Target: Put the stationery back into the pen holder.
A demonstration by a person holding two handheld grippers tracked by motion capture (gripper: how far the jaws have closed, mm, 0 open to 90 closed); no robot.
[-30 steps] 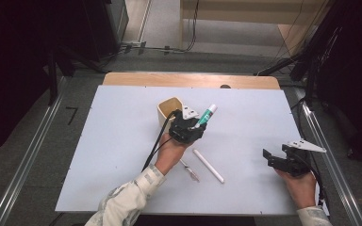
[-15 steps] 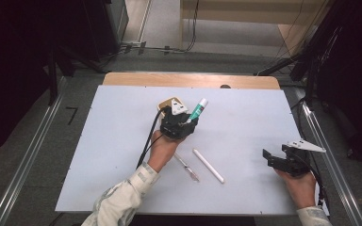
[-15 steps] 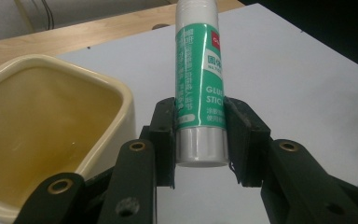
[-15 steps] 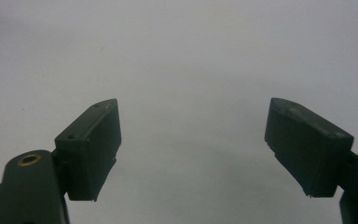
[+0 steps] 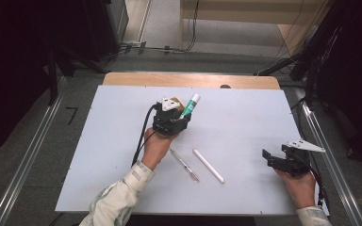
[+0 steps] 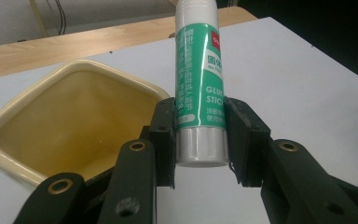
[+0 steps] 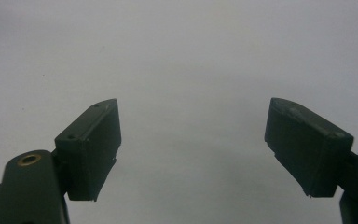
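A green-and-white glue stick (image 6: 199,88) is clamped near its base between the left gripper (image 6: 200,140) jaws, lifted beside a yellow bowl (image 6: 70,121); dropping it in looks next. A pen (image 5: 185,165) and white stick (image 5: 208,165) remain on the table (image 5: 99,155). The right gripper (image 7: 193,144) rests wide open, empty.

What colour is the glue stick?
The glue stick is green and white with a silvery end, best seen in the left gripper view.
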